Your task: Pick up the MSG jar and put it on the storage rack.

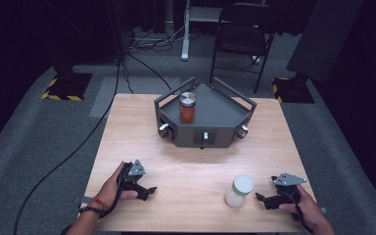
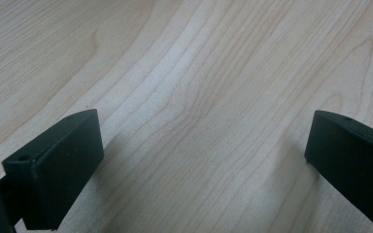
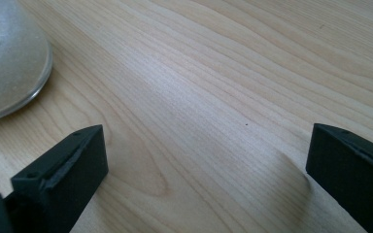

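A jar of white powder with a pale green lid [image 1: 238,190] stands upright on the wooden table [image 1: 191,161] near the front right; its base [image 3: 7,63] fills the upper left of the right gripper view. My right gripper [image 1: 259,198] rests on the table just right of that jar, jaws wide apart and empty [image 3: 204,160]. My left gripper [image 1: 151,191] lies on the table at the front left, also open with bare wood between its jaws [image 2: 204,160]. A jar of red-orange contents with a metal lid [image 1: 187,107] stands in the grey tray [image 1: 225,110] at the back.
The grey tray has raised rails and knobs [image 1: 205,136] on its front faces. A dark folding chair [image 1: 242,34] and cables [image 1: 78,147] lie on the carpet behind and left of the table. Bare wood lies between the two grippers.
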Motion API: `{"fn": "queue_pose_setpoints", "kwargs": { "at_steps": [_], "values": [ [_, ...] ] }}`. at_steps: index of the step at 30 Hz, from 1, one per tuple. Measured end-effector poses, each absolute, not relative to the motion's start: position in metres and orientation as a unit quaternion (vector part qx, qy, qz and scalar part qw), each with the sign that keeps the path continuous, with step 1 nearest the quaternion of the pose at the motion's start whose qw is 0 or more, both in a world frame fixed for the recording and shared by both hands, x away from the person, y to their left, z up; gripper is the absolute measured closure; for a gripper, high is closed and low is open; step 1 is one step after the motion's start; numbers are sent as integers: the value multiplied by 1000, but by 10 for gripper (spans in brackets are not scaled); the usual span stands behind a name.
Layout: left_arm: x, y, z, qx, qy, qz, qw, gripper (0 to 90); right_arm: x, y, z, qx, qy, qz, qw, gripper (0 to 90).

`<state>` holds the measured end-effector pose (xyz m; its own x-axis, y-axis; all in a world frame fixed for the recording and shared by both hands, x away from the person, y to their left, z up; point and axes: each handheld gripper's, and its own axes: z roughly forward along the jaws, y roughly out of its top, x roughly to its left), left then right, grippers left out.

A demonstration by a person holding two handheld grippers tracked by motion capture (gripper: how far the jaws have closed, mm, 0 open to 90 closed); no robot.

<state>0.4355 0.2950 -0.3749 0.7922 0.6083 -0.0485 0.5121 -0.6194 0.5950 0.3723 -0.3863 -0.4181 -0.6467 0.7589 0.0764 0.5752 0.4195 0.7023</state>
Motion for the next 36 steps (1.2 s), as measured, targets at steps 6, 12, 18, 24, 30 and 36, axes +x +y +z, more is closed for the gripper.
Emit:
{"fn": "queue_pose_setpoints", "kwargs": {
  "at_steps": [6,12,18,24,30,36],
  "values": [
    [435,295,-375,896,313,79,304,0,367,-398,-416,383,822,406,112,13],
    [435,295,-375,896,313,79,304,0,363,-401,-410,344,819,448,104,13],
    [435,295,-375,896,313,80,304,0,361,-400,-404,323,809,482,91,13],
    [435,295,-375,896,314,80,304,0,363,-396,-404,308,804,503,74,16],
    [435,295,-375,896,314,80,304,0,366,-390,-405,301,801,514,60,16],
    [435,295,-375,896,314,80,304,0,368,-383,-404,292,796,528,55,16]
  ]
}}
